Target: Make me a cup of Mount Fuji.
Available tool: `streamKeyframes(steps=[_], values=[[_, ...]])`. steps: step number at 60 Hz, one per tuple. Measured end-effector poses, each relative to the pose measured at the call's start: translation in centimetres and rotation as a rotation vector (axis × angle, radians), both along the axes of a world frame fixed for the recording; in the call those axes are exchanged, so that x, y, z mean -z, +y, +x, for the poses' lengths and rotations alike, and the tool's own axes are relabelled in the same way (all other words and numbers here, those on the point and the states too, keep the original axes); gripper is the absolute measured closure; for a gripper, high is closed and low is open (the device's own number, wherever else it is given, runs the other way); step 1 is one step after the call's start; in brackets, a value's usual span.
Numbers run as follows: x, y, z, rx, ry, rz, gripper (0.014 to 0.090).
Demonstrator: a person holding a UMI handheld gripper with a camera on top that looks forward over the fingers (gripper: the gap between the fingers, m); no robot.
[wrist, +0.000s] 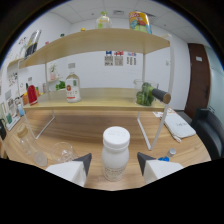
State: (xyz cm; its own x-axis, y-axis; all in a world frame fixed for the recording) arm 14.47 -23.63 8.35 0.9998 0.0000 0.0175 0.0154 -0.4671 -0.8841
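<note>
The task is looking barely begun, as far as I can judge: no filled cup is showing. The gripper (114,161) is reaching over a wooden table (80,131) with its fingers spread apart, and a white bottle (115,152) with a white cap is standing between them, resting on the table with a gap at either side, so nothing is being grasped yet. To the near left, clear glassware (47,152) is waiting. Picking up, pouring and mixing are all seeming left to do. Further back, a shelf (100,42) is carrying jars on top, a labelled bottle (73,88) is standing on the lower level, and something green (145,94) is sitting to the right. A white cloth (179,125) is lying far right, near a dark door (197,75).
</note>
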Motion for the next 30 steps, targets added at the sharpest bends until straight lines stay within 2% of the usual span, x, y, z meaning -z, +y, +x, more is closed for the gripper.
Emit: streamKeyframes(steps=[12, 30], values=[[-3.8, -4.0, -0.9, 0.104, -0.045, -0.066, 0.0199], [-6.8, -9.1, -8.4, 0.099, -0.044, -0.134, 0.0188]])
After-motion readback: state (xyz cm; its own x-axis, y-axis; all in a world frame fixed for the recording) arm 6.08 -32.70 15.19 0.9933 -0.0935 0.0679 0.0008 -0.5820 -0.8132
